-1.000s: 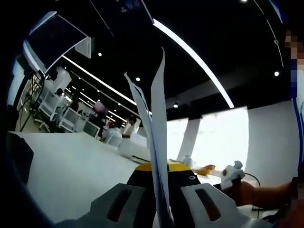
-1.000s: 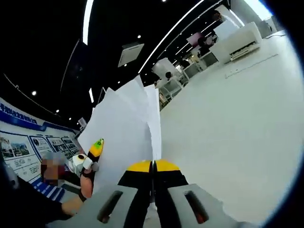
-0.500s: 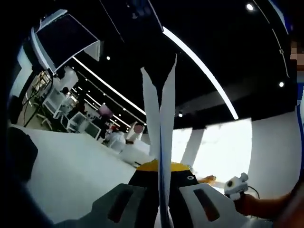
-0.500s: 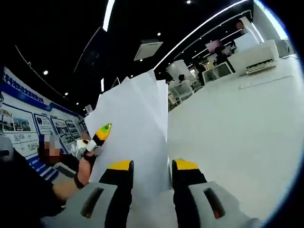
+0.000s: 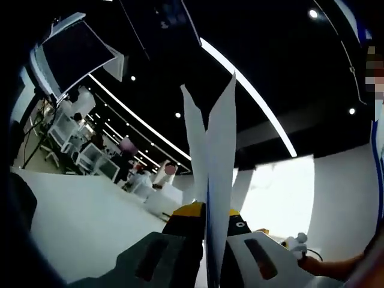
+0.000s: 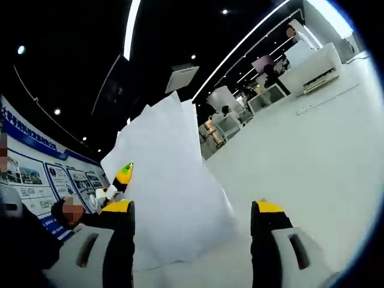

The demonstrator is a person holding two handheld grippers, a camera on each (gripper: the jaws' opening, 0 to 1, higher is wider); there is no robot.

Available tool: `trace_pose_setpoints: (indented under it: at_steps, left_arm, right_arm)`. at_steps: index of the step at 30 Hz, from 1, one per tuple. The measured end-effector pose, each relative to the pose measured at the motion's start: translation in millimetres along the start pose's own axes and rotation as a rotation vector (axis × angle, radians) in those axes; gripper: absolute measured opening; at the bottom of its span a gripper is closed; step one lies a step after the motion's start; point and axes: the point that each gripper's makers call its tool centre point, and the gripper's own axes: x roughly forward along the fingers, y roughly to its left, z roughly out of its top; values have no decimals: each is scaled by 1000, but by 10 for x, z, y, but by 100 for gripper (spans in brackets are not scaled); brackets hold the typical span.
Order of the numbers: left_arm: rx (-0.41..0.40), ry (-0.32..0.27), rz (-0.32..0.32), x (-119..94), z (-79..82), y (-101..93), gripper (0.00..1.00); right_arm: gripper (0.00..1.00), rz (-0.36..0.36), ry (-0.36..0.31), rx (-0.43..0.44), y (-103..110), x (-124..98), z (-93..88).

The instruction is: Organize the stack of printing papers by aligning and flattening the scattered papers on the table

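Observation:
A sheaf of white printing papers stands on edge, and my left gripper is shut on its lower edge, with the sheets fanning apart at the top. In the right gripper view the same papers stand upright on the white table, leaning slightly. My right gripper is wide open in front of them, its yellow-tipped fingers clear of the sheets. The left gripper shows at the papers' left edge. In the left gripper view the right gripper sits low at the right.
The table stretches wide and bare to the right of the papers. A white box-shaped machine stands at its far end. Desks, chairs and people fill the background. Posters line the wall on the left.
My right gripper has opened wide and let go of the papers. The left gripper still holds them upright, and the sheets have closed together somewhat.

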Motion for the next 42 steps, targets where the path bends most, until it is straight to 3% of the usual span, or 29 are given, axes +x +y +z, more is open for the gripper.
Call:
trace_pose_setpoints:
  at_steps: [7,10,12,17,29,32,36,42]
  left_arm:
    - [4,-25,-36,181,127,-140,5]
    - [7,-42,-46,219,192,-183,5]
    - [10,-49,-50,240,230,-199,5]
    - [3,-78,-61,307,328,-247,5]
    - [-10,-115,-110,493,463,-441,5]
    - [-10,-127,-120,534,514,-491,5]
    - [-9,-147,-123,581,605,-530,5]
    - [-40,-176,-140,602,727,-510,5]
  right_arm:
    - [79,46,-23,80,31,-56,79]
    - [78,48,-68,105,25,-107,165]
    - [78,20,-136,92,-27,-148,285]
    - [80,44,-202,148,-83,-222,441]
    - [90,19,-369,253,-217,-544,754]
    - [90,23,-383,241,-127,-553,771]
    - [90,3,-396,161,-110,-556,780]
    - [90,-13,-408,148,-99,-517,735]
